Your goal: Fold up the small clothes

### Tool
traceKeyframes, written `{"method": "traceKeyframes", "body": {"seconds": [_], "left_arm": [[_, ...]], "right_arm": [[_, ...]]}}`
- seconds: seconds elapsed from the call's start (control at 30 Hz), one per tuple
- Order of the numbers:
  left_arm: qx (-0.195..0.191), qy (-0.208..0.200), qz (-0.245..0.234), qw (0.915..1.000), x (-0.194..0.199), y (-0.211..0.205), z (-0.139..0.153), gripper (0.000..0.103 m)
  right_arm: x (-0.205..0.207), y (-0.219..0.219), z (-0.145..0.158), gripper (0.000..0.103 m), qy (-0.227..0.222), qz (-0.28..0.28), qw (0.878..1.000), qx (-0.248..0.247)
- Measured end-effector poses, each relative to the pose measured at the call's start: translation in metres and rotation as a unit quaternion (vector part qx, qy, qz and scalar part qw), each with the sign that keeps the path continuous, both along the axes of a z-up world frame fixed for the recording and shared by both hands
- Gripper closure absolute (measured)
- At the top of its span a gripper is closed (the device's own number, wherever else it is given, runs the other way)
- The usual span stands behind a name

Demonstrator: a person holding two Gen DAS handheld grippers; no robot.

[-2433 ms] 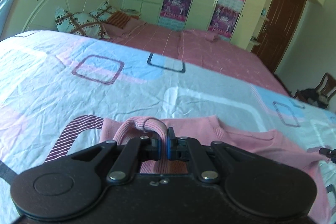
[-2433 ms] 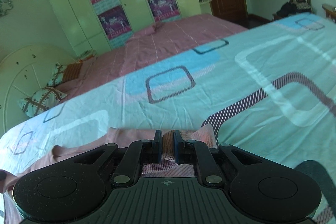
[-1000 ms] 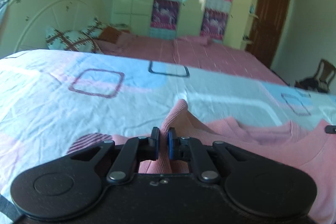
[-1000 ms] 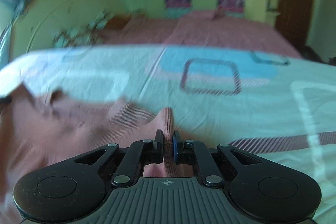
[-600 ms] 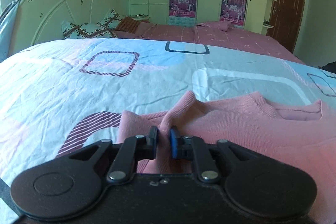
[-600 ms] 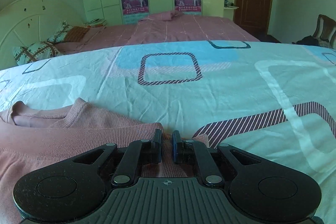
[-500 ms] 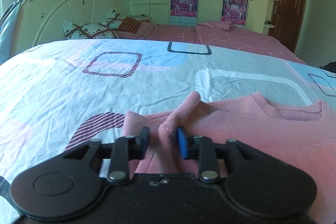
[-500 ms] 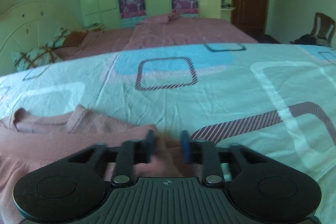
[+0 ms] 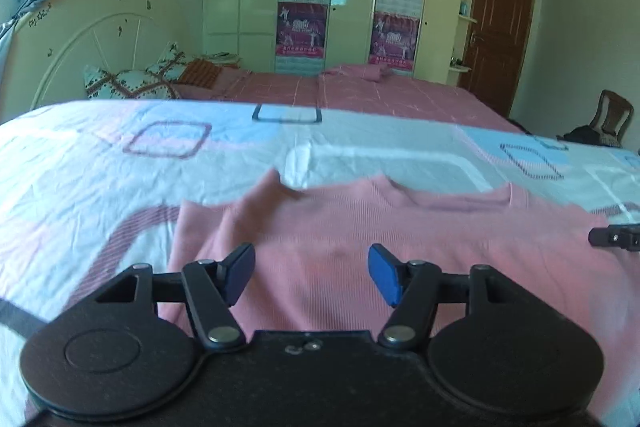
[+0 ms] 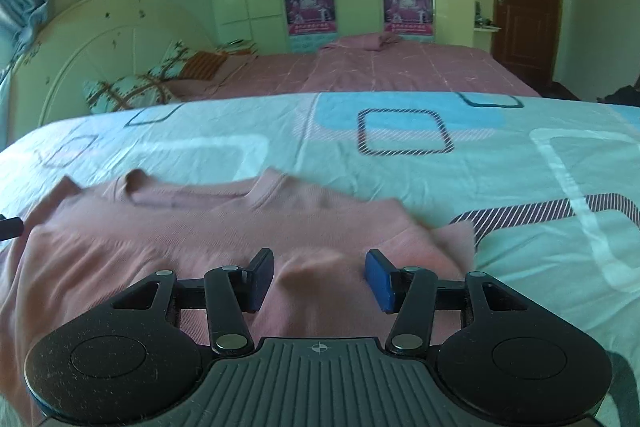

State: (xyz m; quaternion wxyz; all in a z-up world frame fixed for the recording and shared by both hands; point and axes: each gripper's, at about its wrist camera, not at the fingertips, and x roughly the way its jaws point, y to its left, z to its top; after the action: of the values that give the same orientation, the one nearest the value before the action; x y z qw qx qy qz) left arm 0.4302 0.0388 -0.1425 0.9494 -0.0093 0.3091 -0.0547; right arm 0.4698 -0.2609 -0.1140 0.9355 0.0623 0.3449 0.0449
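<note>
Pink sweater (image 9: 360,227): near hem lying hidden under both tools. Left gripper (image 9: 312,273), right gripper (image 10: 320,279): fingers opening, gripping nothing, sweater lying beneath on bed (image 10: 520,163).

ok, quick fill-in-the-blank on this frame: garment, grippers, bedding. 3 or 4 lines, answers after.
1. The garment lying flat on the patterned bedsheet is a ____ knit sweater.
2. The sweater's neckline lies at the edge ____ from both cameras.
3. The pads of the left gripper are coloured ____.
4. The jaws of the left gripper and the right gripper are opening, and they clamp ____.

Missing words: pink; farthest; blue; nothing
</note>
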Motion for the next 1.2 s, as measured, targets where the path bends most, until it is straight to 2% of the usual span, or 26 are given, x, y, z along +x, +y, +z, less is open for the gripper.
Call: {"method": "traceKeyframes", "body": {"seconds": [0.1,0.2,0.23,0.4,0.5,0.63,0.77,0.83,0.9,1.07,1.2], "left_arm": [[0.002,0.037,0.023,0.9991,-0.005,0.01,-0.022,0.044],[0.004,0.029,0.029,0.9991,-0.012,0.023,-0.03,0.043],[0.005,0.03,0.029,0.9991,-0.013,0.024,-0.03,0.043],[-0.018,0.034,0.041,0.9984,-0.023,0.025,-0.01,0.047],[-0.028,0.022,0.016,0.9992,-0.031,0.013,0.002,0.046],[-0.042,0.041,0.001,0.9982,-0.026,-0.004,-0.001,0.046],[-0.03,0.074,0.001,0.9968,-0.022,-0.006,-0.017,0.045],[-0.023,0.07,-0.005,0.9973,-0.026,-0.004,-0.022,0.044],[-0.015,0.069,-0.015,0.9974,-0.028,-0.002,-0.022,0.043],[-0.018,0.087,-0.011,0.9959,-0.032,0.005,-0.014,0.044],[0.001,0.087,-0.018,0.996,-0.034,0.001,-0.015,0.043]], "right_arm": [[-0.008,0.0,-0.009,0.051,0.008,-0.002,1.0,-0.011],[-0.007,-0.013,-0.028,0.051,0.038,-0.026,0.999,-0.025],[-0.008,-0.018,-0.031,0.051,0.035,-0.031,0.999,-0.021],[-0.025,-0.015,-0.013,0.051,0.022,-0.036,0.999,0.007],[-0.038,0.005,0.002,0.051,0.002,-0.012,1.0,0.024],[-0.043,0.042,0.01,0.051,-0.003,0.027,0.999,0.023],[-0.041,0.063,0.004,0.051,0.009,0.031,0.999,0.018],[-0.041,0.069,-0.004,0.051,0.021,0.029,0.999,0.003],[-0.043,0.072,-0.015,0.051,0.033,0.028,0.999,-0.027],[-0.063,0.065,-0.005,0.051,0.022,0.005,1.0,-0.021],[-0.069,0.078,-0.014,0.051,0.047,0.004,0.997,-0.055]]}}
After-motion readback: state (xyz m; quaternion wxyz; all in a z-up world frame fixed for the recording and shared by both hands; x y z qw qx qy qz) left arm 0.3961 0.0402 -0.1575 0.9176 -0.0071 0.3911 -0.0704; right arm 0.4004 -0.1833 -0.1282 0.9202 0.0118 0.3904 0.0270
